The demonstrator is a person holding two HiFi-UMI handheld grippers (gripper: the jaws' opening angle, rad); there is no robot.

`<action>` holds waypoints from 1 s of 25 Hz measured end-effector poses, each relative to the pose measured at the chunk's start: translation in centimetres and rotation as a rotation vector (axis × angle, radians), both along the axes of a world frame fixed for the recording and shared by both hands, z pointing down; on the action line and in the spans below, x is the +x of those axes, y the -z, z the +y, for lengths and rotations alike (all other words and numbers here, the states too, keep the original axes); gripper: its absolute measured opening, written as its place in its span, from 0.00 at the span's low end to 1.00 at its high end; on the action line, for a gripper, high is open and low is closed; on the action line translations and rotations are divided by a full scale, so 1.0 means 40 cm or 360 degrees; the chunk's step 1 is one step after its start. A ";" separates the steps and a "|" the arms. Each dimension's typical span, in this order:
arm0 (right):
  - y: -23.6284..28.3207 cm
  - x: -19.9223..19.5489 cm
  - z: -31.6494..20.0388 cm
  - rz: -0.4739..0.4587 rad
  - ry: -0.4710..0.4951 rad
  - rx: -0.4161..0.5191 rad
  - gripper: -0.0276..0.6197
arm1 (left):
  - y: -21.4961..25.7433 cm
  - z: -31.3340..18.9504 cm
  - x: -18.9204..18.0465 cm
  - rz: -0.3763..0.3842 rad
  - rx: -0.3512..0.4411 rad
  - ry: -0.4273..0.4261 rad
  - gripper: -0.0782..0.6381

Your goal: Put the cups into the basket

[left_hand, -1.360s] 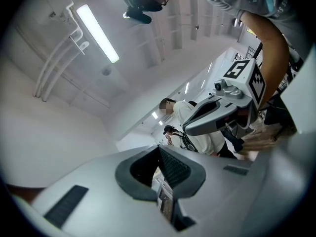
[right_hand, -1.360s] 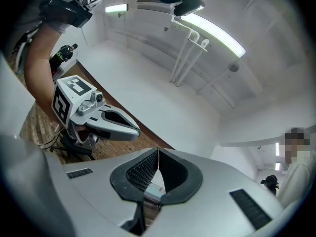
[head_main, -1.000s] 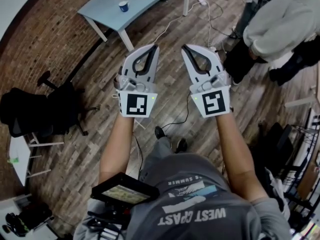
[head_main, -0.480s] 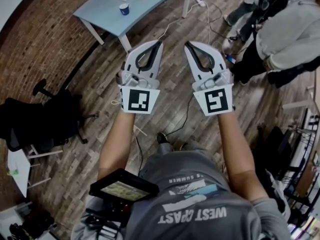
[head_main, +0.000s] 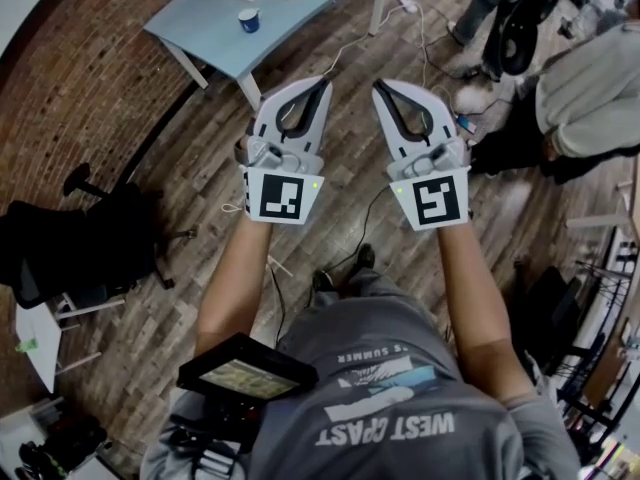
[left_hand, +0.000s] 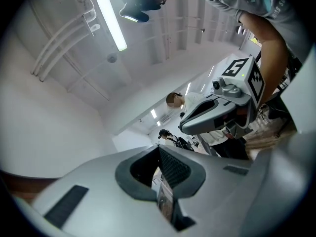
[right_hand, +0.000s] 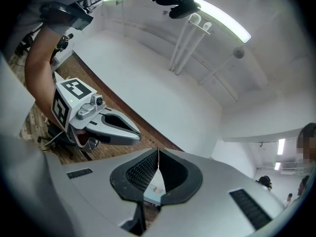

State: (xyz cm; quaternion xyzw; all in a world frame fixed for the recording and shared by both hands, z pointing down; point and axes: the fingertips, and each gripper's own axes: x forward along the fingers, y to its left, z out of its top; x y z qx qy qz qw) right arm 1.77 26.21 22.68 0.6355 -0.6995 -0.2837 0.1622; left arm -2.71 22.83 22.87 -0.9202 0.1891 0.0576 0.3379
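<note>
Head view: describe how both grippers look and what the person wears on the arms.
The left gripper and right gripper match: pale grey shells tapering to curved jaws, black-padded around a dark loop-shaped opening. Each bears a white cube with black square markers and a small green light. The person wears a grey short-sleeved T-shirt with white print; forearms are uncovered.

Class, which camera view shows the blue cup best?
The head view: the blue cup stands in plain sight on the pale table, small but unobstructed. In the left gripper view and the right gripper view, no cup can be made out.
</note>
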 end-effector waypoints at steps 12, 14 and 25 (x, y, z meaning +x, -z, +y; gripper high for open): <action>0.000 0.142 -0.128 0.0088 0.0164 0.0035 0.06 | 0.014 -0.119 0.144 -0.0017 0.0054 0.0202 0.11; 0.008 0.141 -0.136 0.0166 0.0165 0.0087 0.06 | 0.012 -0.132 0.147 -0.0032 0.0062 0.0230 0.11; -0.008 0.085 -0.272 0.0385 0.0168 0.0163 0.06 | -0.019 -0.256 0.135 -0.0068 0.0198 0.0237 0.11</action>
